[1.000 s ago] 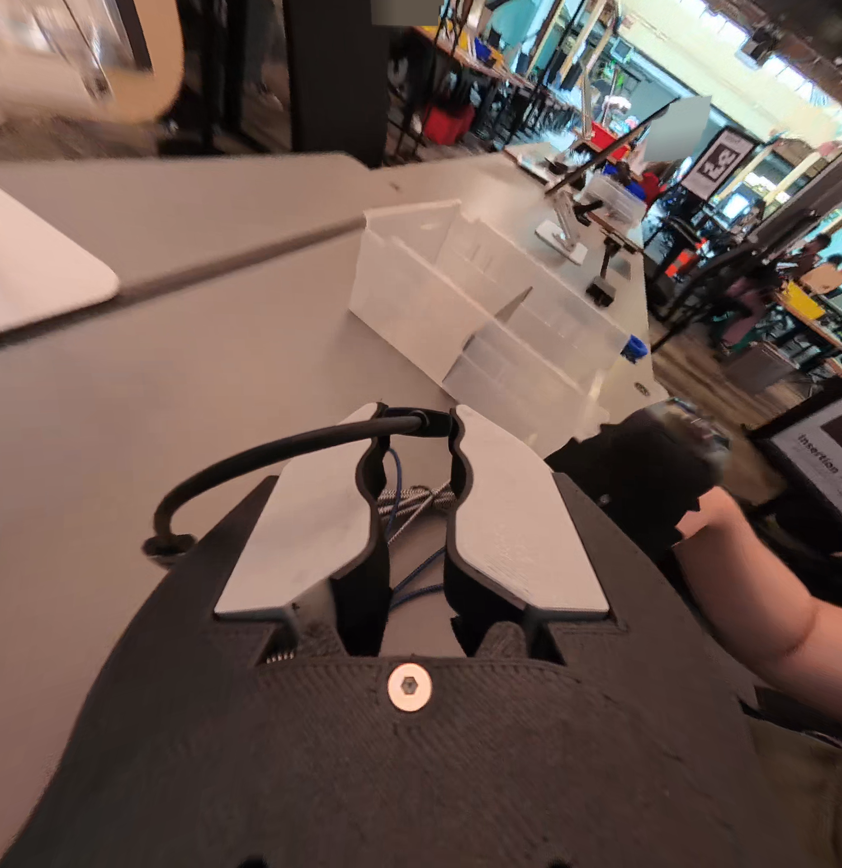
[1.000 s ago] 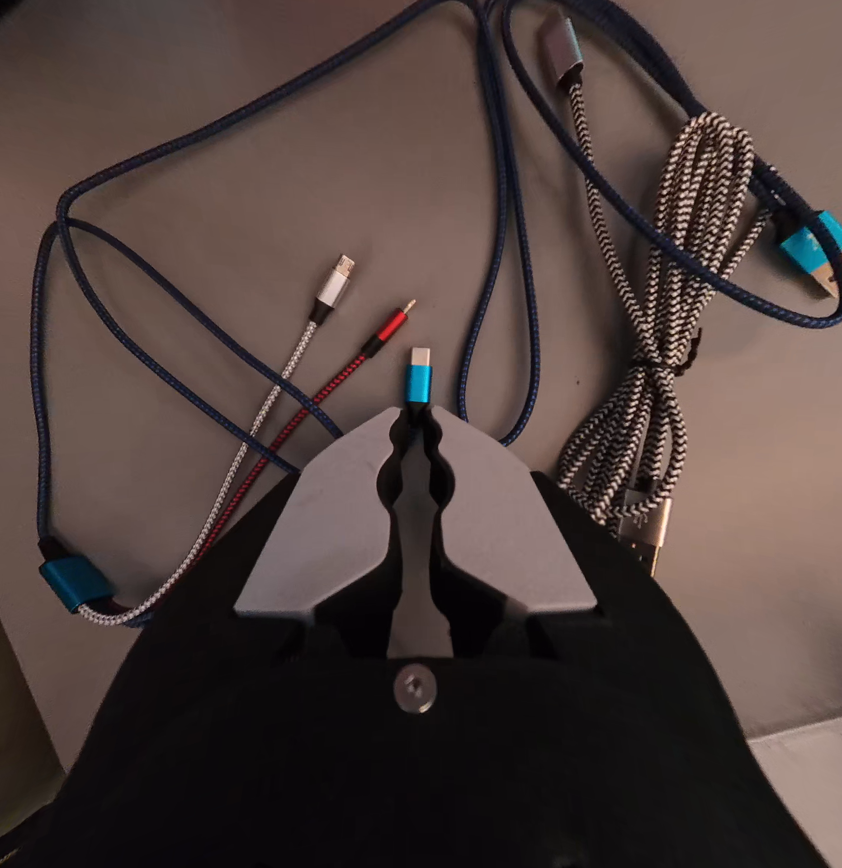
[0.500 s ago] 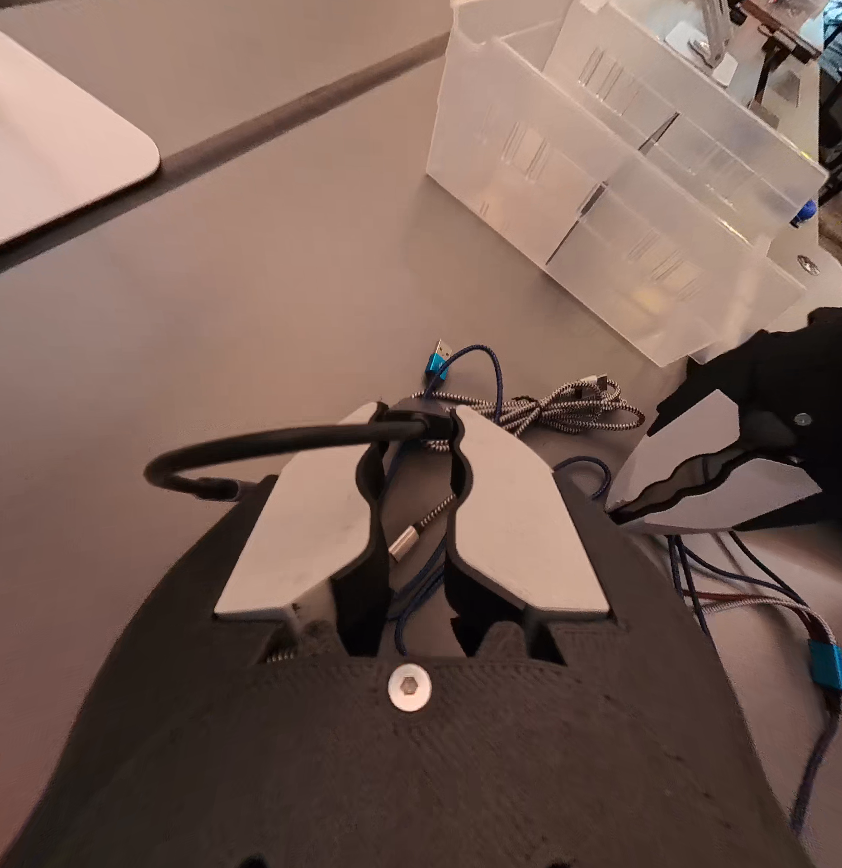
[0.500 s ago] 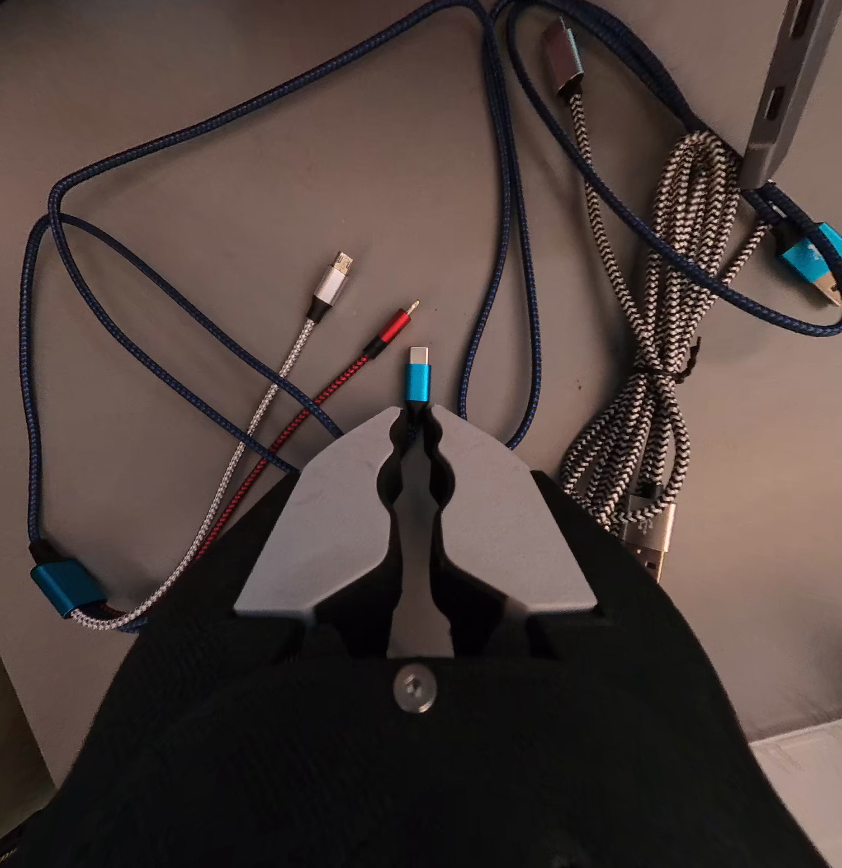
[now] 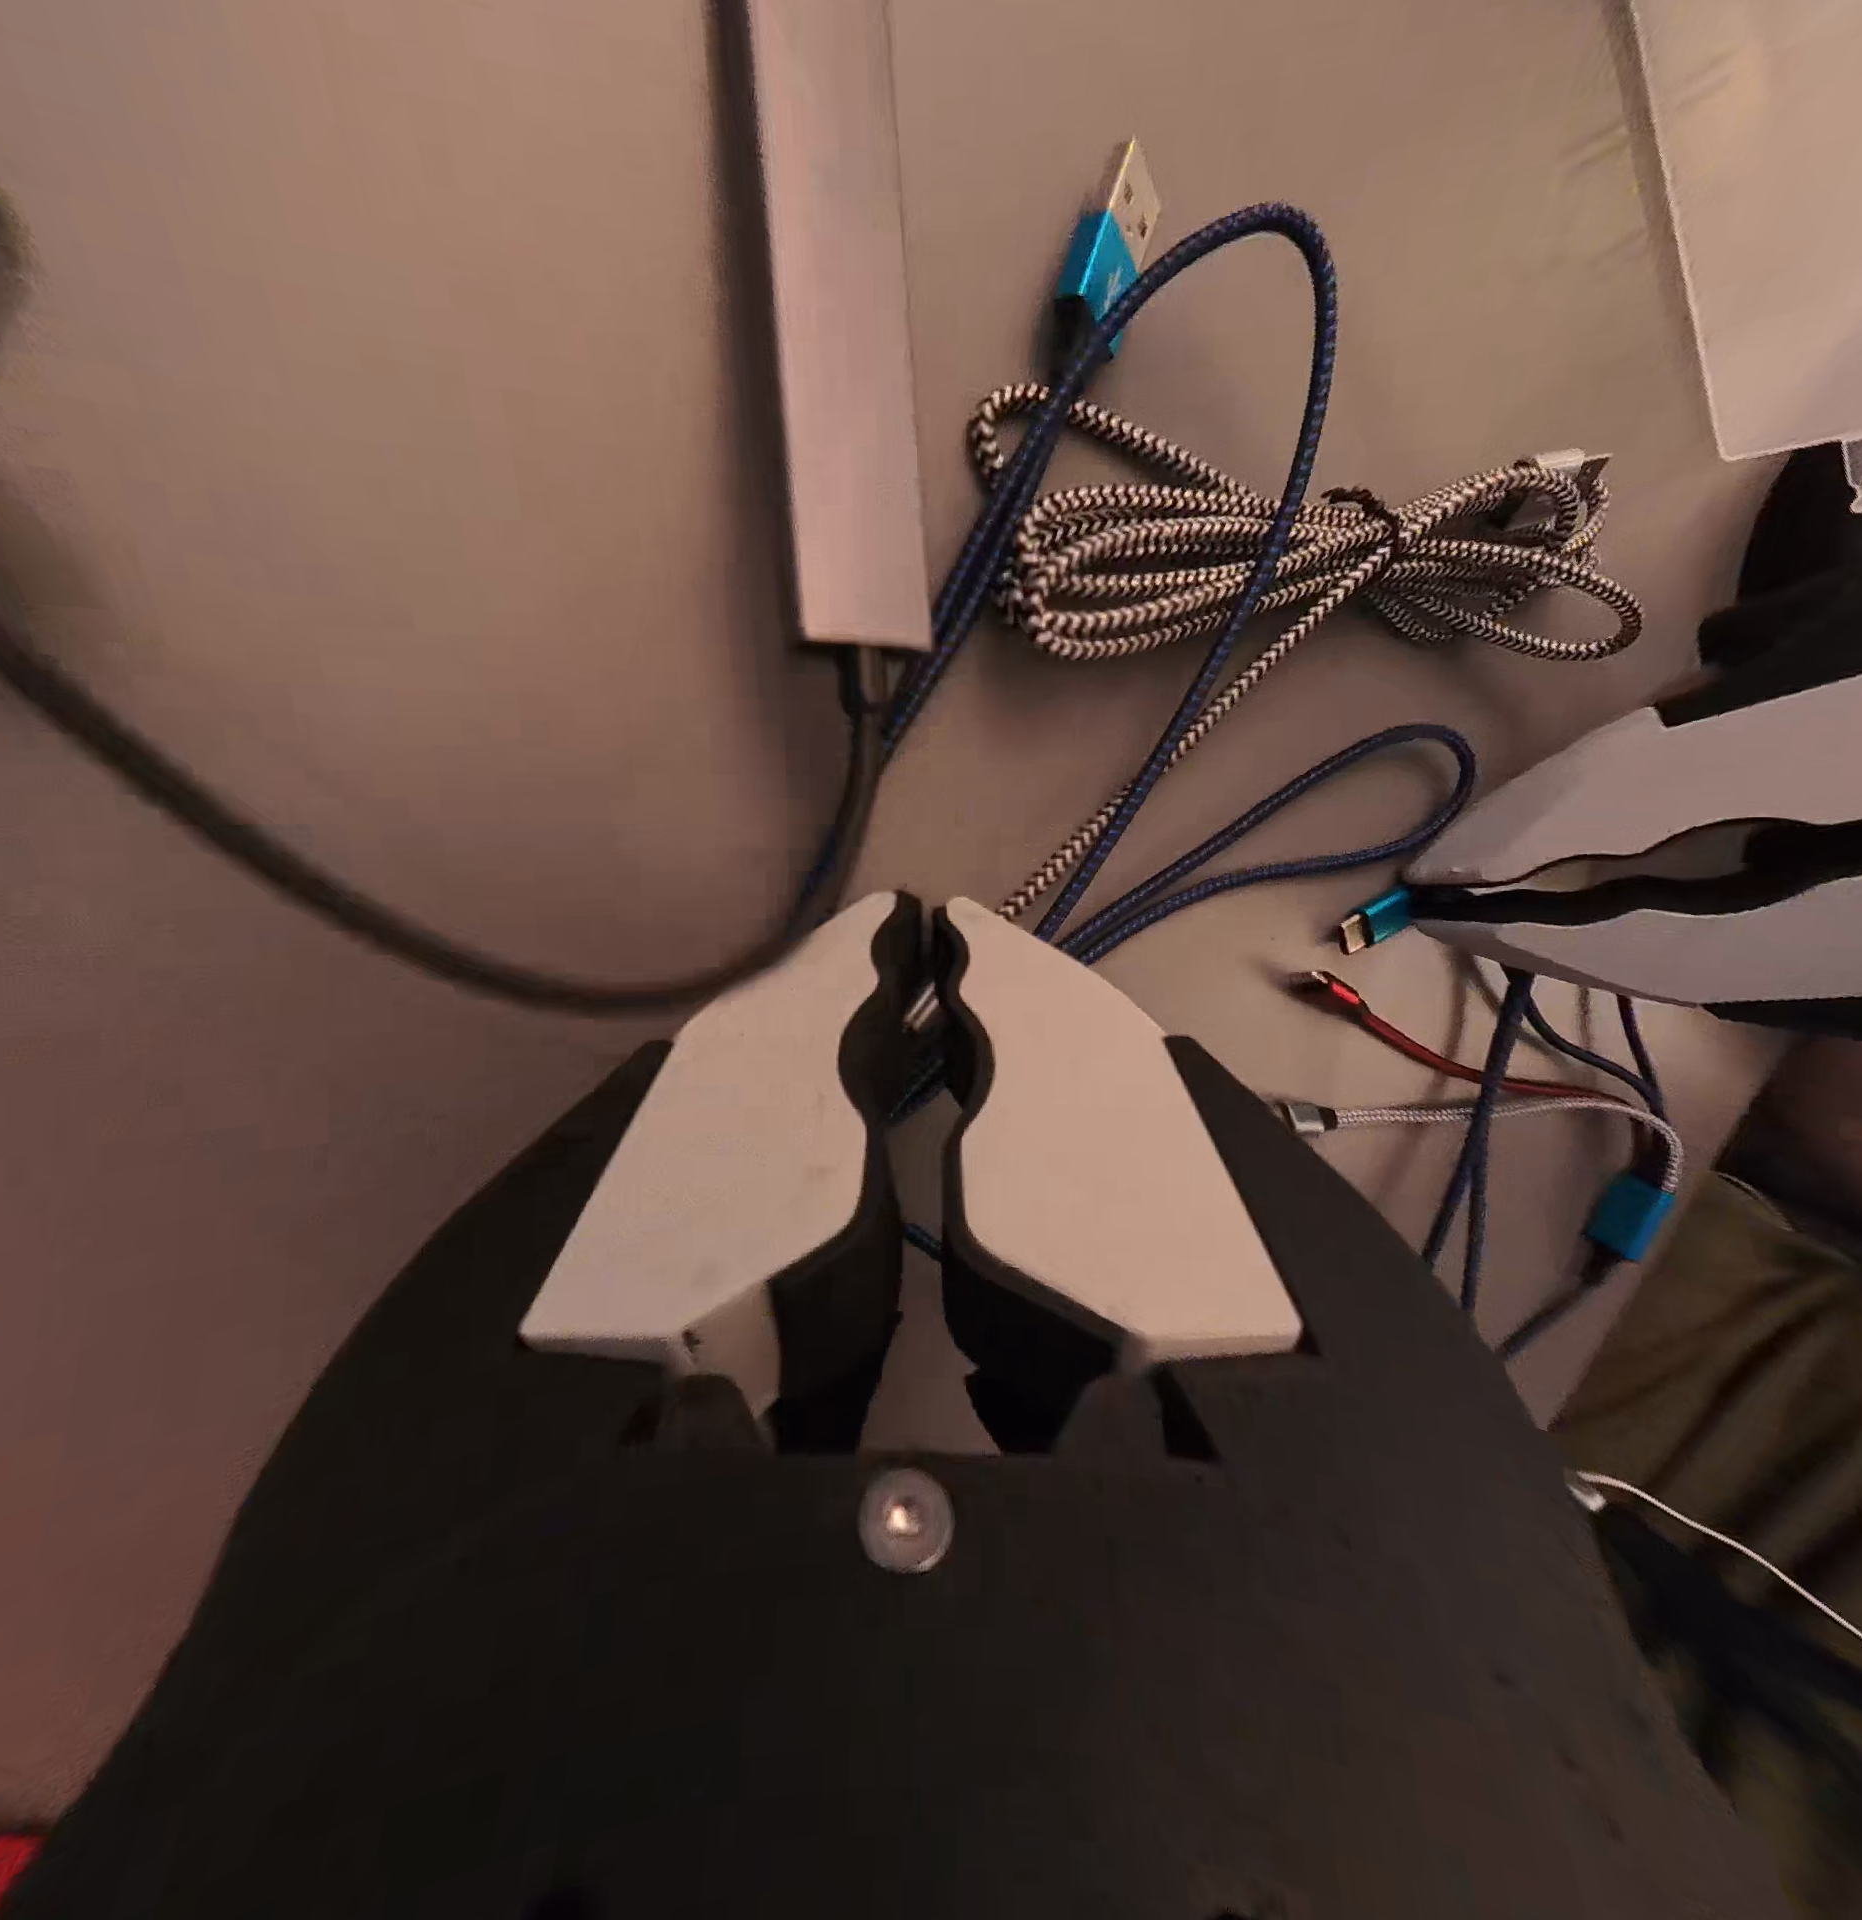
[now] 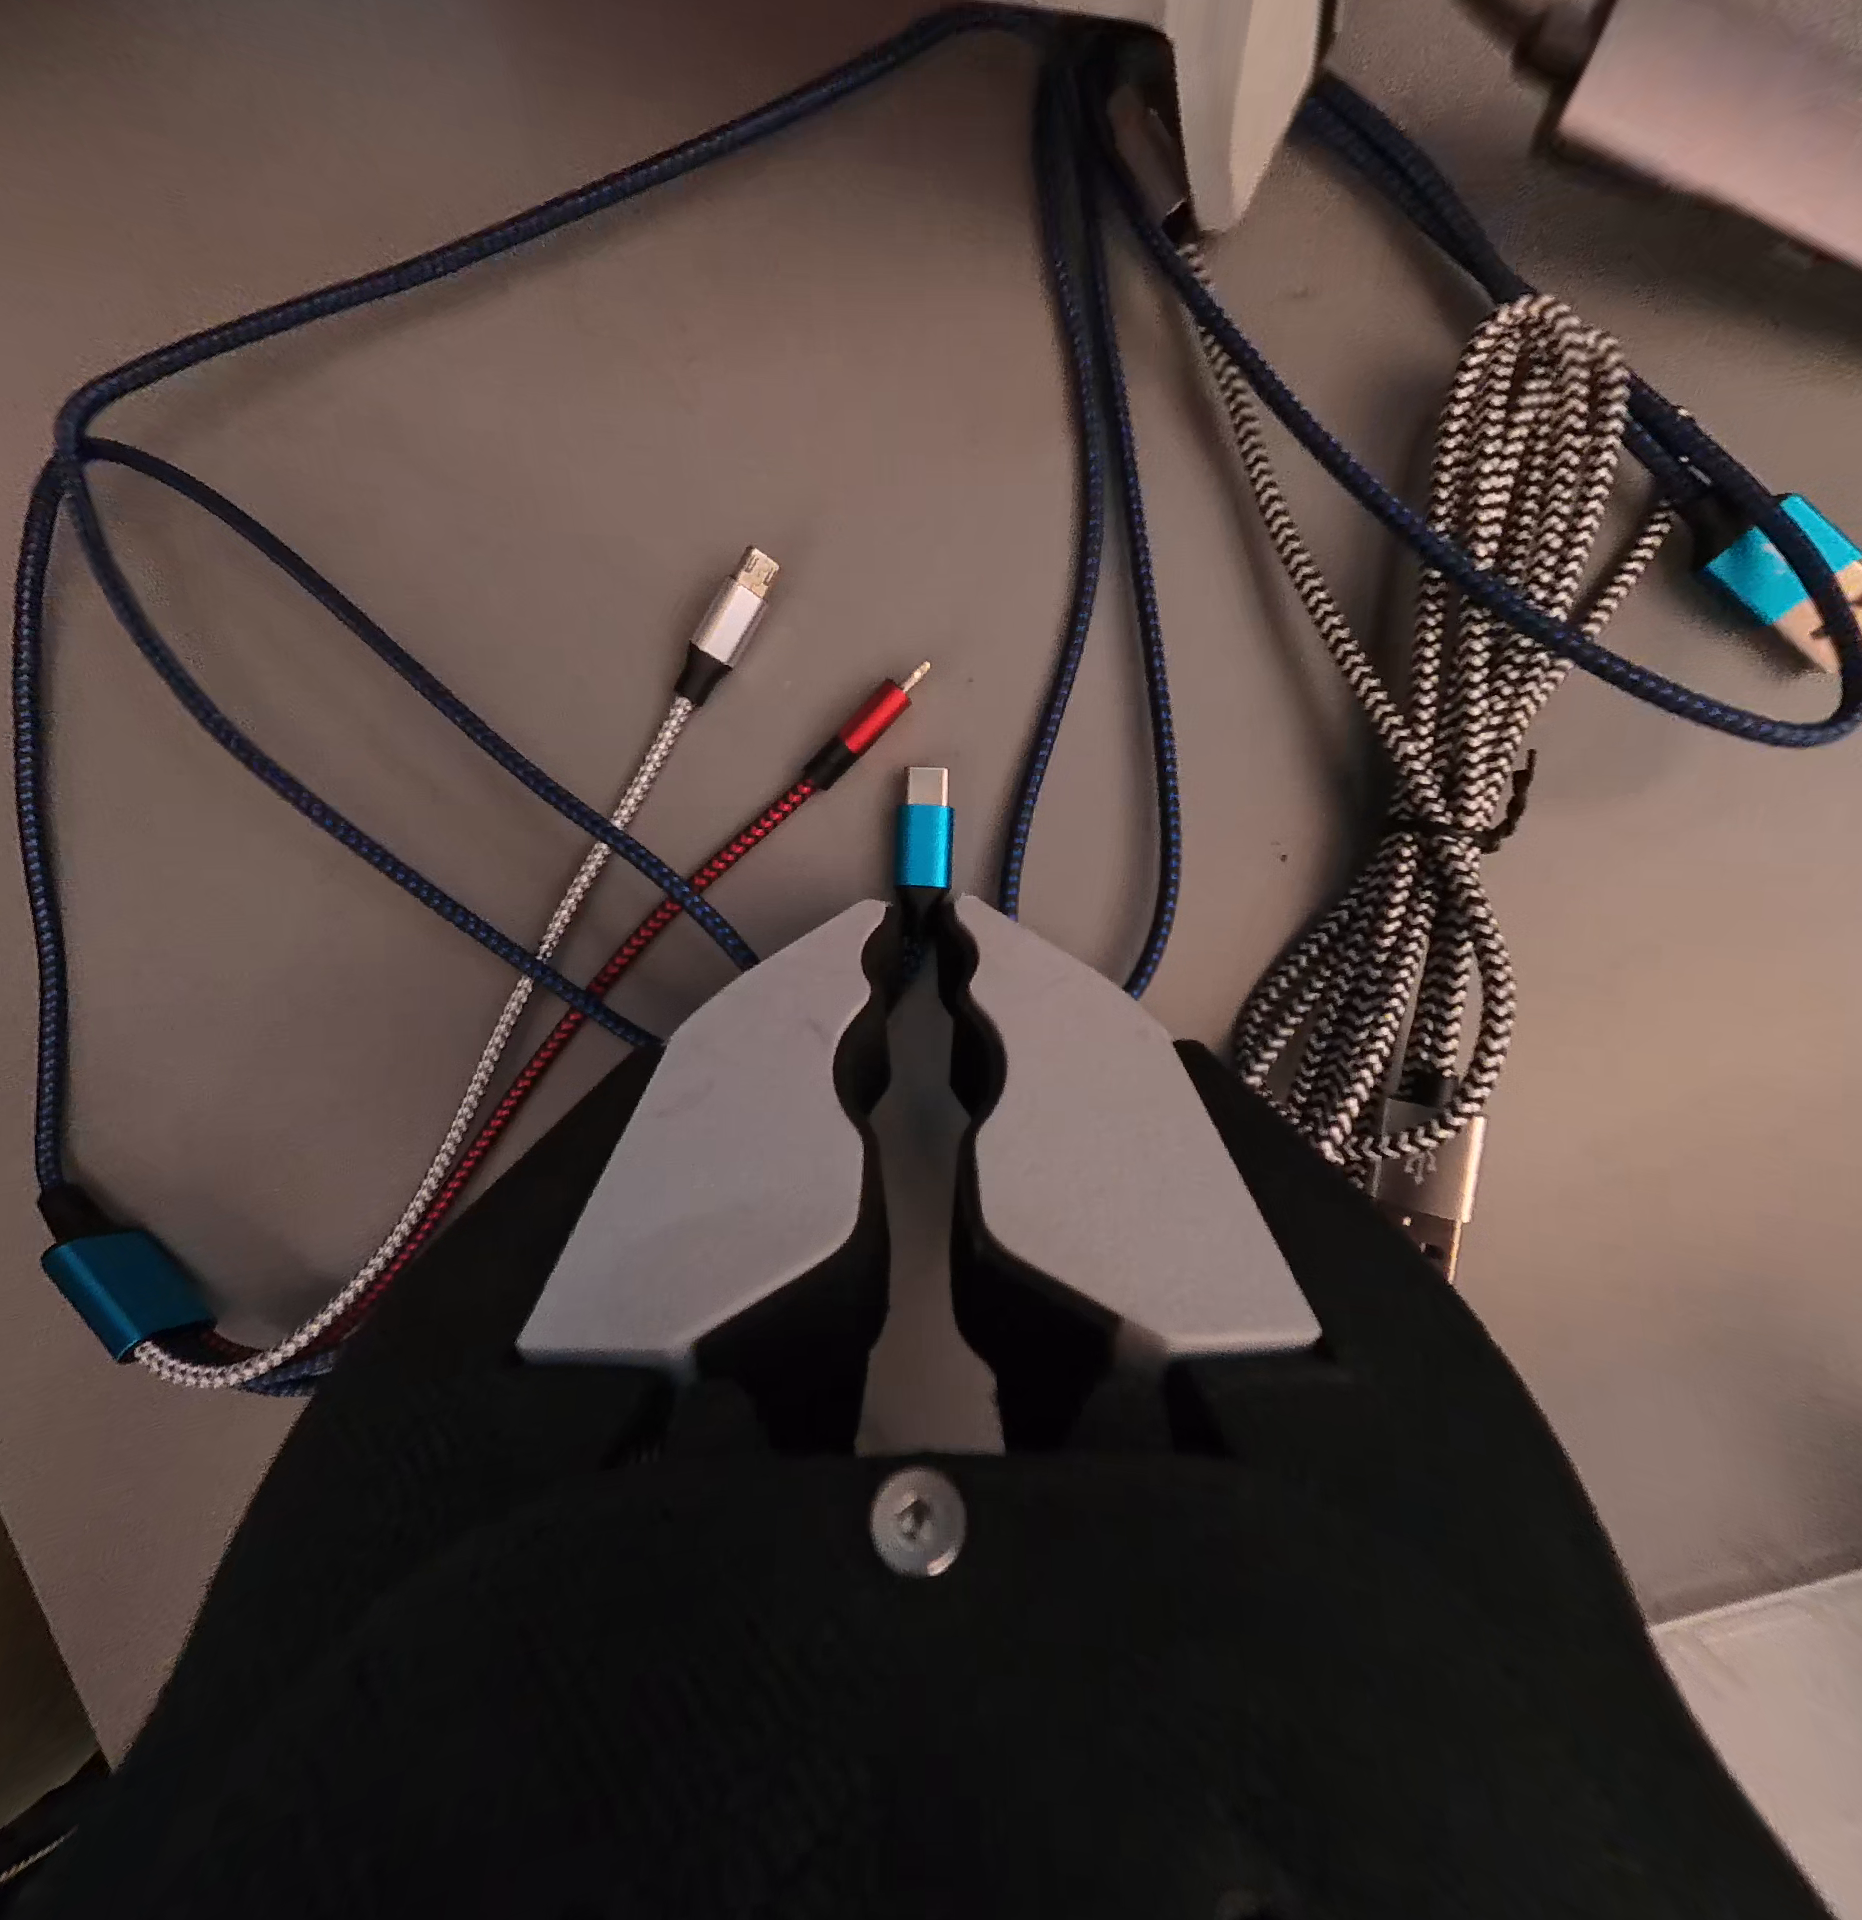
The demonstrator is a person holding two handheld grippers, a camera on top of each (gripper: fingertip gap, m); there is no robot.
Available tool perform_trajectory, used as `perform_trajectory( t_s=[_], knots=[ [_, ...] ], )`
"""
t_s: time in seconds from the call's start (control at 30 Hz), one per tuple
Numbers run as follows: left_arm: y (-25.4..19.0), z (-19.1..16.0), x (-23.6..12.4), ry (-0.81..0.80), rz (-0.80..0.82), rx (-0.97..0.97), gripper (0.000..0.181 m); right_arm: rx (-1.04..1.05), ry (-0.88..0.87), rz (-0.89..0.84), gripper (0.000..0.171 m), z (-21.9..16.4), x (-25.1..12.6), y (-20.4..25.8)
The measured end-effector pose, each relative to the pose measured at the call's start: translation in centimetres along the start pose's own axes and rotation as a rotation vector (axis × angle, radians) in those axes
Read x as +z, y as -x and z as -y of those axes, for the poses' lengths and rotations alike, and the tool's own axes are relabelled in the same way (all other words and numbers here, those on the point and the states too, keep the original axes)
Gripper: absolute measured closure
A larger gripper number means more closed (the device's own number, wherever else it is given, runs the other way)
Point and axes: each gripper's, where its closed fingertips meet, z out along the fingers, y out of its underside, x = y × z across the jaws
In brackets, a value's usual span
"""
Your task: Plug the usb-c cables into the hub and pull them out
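Observation:
The grey hub [image 5: 849,364] lies flat on the table ahead of my left gripper [image 5: 927,914]. Its black cable [image 5: 283,862] loops left past the outer side of my left finger. The left jaws are shut with nothing seen between the tips. My right gripper [image 6: 919,902] is shut on the blue braided cable just behind its blue USB-C plug [image 6: 924,831]. The plug sticks out forward, low over the table. In the left wrist view the right gripper [image 5: 1415,904] and the plug [image 5: 1376,923] are at the right, short of the hub.
A red plug [image 6: 873,717] and a silver plug [image 6: 735,613] lie left of the held plug. A bundled black-and-white cable [image 6: 1426,779] and a blue USB-A plug [image 6: 1789,582] lie right. A clear plastic box [image 5: 1789,208] stands beyond them. The left gripper's tips are roughly 12 cm from the right gripper's.
The left gripper has tipped down toward the table. The hub now lies on the table, and the black cable no longer crosses the left fingertips, which have closed tighter. The right gripper has hardly moved.

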Motion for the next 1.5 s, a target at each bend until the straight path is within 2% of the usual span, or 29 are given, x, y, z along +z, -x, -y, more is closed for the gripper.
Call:
perform_trajectory(
  t_s=[0.13,0.23,0.33,0.4,0.47,0.53,0.6,0.73,0.83,0.93,1.07,1.23,1.27,1.33,1.43,1.47,1.5],
  knots=[
    [-0.8,-2.5,-0.9,0.156,-0.050,-0.064,0.169,-0.017,0.007,-0.012,0.164,0.0,0.0,0.0],
    [-1.8,-3.6,-1.9,0.220,-0.064,-0.045,0.169,-0.047,-0.001,-0.039,0.164,0.3,-0.1,-0.1],
    [-2.3,-1.9,-3.7,0.114,-0.006,-0.007,0.166,-0.070,-0.097,-0.050,0.164,2.0,-1.1,0.1],
    [-3.1,-0.2,-5.2,0.013,0.035,0.050,0.156,-0.096,-0.190,-0.071,0.164,3.4,-2.3,0.2],
    [-6.2,1.2,-6.4,-0.093,-0.062,0.111,0.153,-0.137,-0.290,-0.140,0.164,4.9,-3.8,-0.3],
    [-10.5,1.9,-7.4,-0.162,-0.261,0.154,0.147,-0.192,-0.379,-0.215,0.164,6.1,-5.2,-0.4],
    [-13.1,2.3,-7.8,-0.197,-0.380,0.170,0.146,-0.219,-0.441,-0.283,0.164,6.9,-6.3,-0.7],
    [-12.8,3.2,-7.3,-0.250,-0.339,0.160,0.129,-0.238,-0.526,-0.376,0.164,7.7,-8.1,-1.3],
    [-13.4,3.3,-6.9,-0.248,-0.405,0.140,0.135,-0.232,-0.547,-0.395,0.164,7.8,-8.6,-1.5],
    [-13.5,2.9,-5.9,-0.210,-0.401,0.164,0.143,-0.241,-0.557,-0.406,0.164,7.9,-8.7,-1.5],
    [-14.3,2.7,-5.5,-0.196,-0.463,0.175,0.173,-0.258,-0.562,-0.414,0.165,8.0,-8.8,-1.3],
    [-14.5,2.5,-5.7,-0.192,-0.487,0.223,0.176,-0.299,-0.589,-0.435,0.164,8.3,-8.9,-1.1],
    [-14.8,2.6,-6.3,-0.203,-0.508,0.237,0.176,-0.327,-0.630,-0.438,0.161,8.7,-9.5,-0.8],
    [-15.8,2.5,-8.0,-0.230,-0.580,0.272,0.176,-0.359,-0.766,-0.469,0.138,9.7,-11.4,-0.2],
    [-17.1,1.8,-10.3,-0.244,-0.641,0.340,0.176,-0.337,-0.972,-0.527,0.112,10.4,-14.9,-0.2],
    [-17.6,1.5,-11.0,-0.245,-0.660,0.365,0.176,-0.326,-1.049,-0.539,0.106,10.4,-16.0,-0.1],
    [-18.3,1.1,-11.6,-0.241,-0.686,0.388,0.176,-0.328,-1.124,-0.564,0.107,10.3,-17.1,0.0]
  ],
)
